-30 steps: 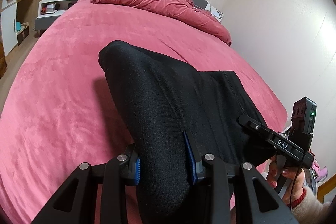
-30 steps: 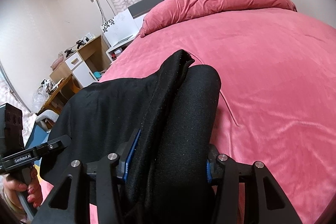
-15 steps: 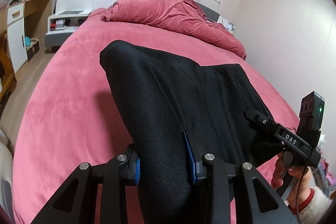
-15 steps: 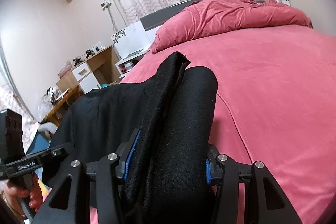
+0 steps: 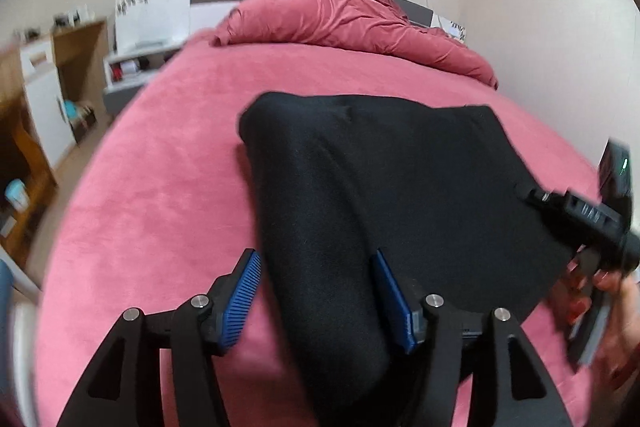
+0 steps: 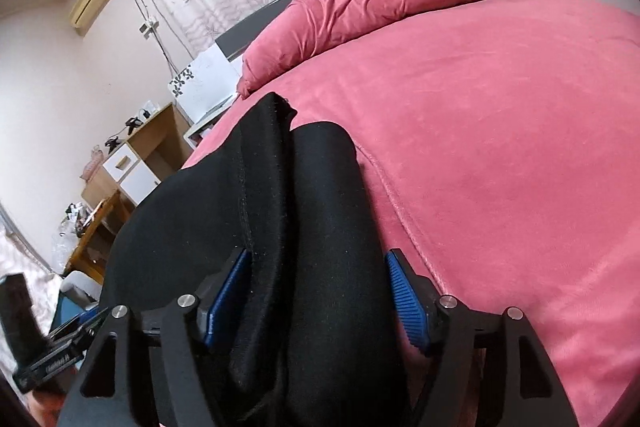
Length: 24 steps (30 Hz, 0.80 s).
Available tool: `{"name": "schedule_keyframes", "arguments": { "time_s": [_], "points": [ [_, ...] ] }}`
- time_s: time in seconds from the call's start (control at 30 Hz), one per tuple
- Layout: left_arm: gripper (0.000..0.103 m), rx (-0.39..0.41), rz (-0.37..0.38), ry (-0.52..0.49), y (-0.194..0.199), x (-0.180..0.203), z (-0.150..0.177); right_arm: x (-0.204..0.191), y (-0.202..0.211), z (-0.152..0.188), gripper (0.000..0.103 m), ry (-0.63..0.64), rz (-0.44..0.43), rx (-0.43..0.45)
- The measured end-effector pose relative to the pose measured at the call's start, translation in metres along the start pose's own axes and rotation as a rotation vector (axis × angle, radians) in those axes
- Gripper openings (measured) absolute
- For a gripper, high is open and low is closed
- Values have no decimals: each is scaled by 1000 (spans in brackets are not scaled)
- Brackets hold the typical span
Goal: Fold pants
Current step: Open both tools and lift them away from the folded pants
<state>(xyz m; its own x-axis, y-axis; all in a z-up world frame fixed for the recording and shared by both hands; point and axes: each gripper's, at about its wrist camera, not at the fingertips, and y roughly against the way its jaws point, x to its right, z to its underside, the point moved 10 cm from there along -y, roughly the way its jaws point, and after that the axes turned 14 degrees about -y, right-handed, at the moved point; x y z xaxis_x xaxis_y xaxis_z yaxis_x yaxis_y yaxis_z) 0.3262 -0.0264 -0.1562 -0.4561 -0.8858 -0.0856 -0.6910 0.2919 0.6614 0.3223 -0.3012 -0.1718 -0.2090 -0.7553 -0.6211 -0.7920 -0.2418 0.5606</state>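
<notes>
clearly the black knit fabric pants (image 5: pixel 384 187) are soft, limp and light: they drape in thick rounded rolls and will sag or slide apart wherever they go unsupported, so the place to take hold is at the bunched edges of a fold, one at each side, pinching through all the layers. they lie folded on the pink plush bed (image 5: pixel 152 195), with the near end running between both sets of jaws.

the left gripper (image 5: pixel 320 295) has just been opening; its blue ribbed pads stand apart, the left pad clear of the cloth and the right one at most brushing it, so it no longer pinches the roll between them. the right gripper (image 6: pixel 316 291) has likewise just been opening, the pants between its pads but loose.

the left wrist view shows the flat spread of the folded panel, its far corners, and the other hand (image 5: pixel 616 307) on its handle. the right wrist view instead shows the stacked layers edge-on, with a raw seam edge standing proud, and the wooden desk (image 6: pixel 148 155) beside the bed.
</notes>
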Motion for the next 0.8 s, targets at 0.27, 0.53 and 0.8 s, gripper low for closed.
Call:
{"name": "schedule_keyframes", "arguments": {
  "time_s": [0.27,0.53,0.8],
  "points": [
    [61,-11,-70,-60,35,17,32,13,55,0,78,25,179,123],
    [61,-133,-12,80,55,43,74,28,112,51,95,-25,242,94],
    [63,-151,-24,93,77,72,106,20,134,116,103,79,290,38]
  ]
}}
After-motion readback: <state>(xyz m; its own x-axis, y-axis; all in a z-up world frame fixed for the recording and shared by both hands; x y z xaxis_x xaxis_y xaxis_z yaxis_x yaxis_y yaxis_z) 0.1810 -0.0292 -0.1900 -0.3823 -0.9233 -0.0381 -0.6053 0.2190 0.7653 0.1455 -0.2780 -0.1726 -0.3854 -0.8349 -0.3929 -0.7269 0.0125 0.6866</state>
